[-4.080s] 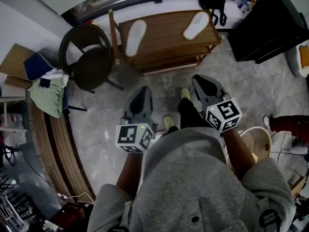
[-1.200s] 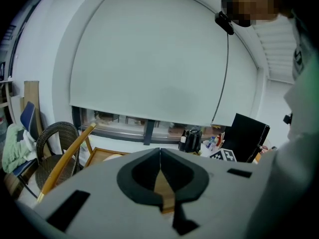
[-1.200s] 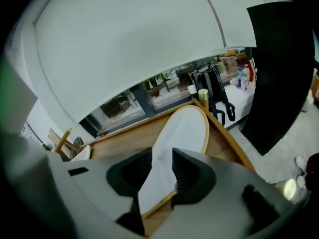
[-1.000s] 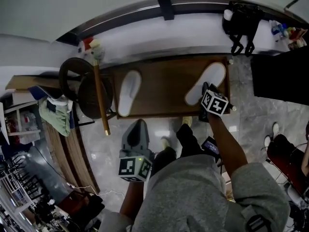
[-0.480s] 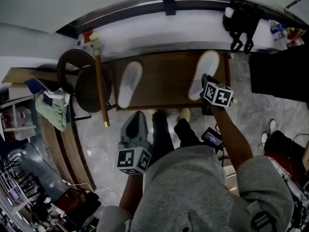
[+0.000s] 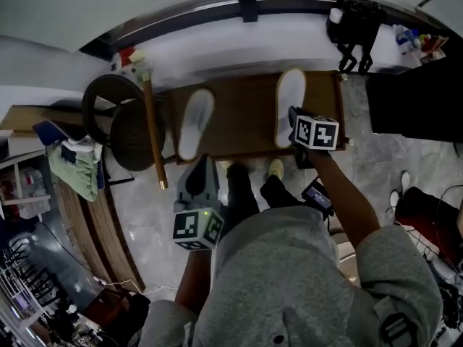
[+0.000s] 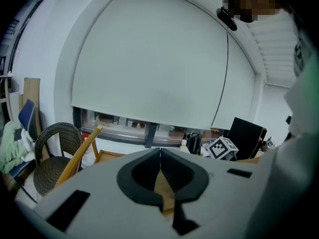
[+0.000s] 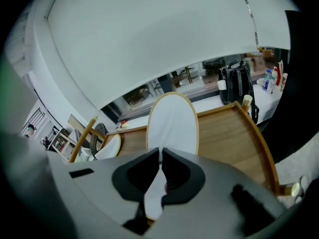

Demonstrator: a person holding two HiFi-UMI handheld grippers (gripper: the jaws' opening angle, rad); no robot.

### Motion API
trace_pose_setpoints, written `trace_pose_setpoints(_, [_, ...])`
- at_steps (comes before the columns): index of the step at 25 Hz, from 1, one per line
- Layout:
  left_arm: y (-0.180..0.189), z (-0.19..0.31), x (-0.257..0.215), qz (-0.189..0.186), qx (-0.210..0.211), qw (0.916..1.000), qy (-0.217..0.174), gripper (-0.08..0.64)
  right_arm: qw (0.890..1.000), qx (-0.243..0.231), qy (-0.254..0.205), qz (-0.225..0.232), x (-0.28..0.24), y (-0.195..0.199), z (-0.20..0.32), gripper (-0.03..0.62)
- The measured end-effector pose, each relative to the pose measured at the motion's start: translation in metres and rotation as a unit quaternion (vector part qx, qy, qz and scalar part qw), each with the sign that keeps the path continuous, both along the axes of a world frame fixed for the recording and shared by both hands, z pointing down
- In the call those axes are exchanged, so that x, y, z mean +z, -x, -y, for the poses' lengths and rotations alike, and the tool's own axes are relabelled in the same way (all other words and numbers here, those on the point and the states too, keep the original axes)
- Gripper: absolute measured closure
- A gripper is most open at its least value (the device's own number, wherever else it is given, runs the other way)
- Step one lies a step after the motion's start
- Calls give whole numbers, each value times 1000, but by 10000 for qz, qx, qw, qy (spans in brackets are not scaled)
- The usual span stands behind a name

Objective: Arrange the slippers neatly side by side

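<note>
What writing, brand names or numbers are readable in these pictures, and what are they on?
No words or numbers can be read here.
Left cube and right cube: black-and-white square patterns, not letters.
Bottles: labels too blurred to read.
Left slipper, right slipper: plain, no print showing.

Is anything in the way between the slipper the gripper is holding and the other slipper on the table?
No. The right gripper has just been closing its jaws and now pinches the right slipper. Only bare wooden tabletop lies between it and the left slipper.
</note>
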State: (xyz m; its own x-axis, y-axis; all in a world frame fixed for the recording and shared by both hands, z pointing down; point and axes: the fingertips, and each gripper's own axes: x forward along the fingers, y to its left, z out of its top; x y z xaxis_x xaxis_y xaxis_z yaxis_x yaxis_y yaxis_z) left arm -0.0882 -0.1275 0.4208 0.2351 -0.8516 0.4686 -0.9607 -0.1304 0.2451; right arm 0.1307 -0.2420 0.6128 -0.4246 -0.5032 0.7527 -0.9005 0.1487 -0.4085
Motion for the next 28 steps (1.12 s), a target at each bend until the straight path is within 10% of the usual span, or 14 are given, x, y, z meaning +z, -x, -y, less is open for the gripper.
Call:
trace_pose_setpoints(22, [54, 15, 4, -12, -46, 9999, 96, 545, 9929, -366, 792, -813, 65, 49, 6, 554])
trace_pose_setpoints(28, [81, 22, 3, -87, -45, 9999, 48, 545, 9953, -112, 541, -798, 49, 55, 6, 453])
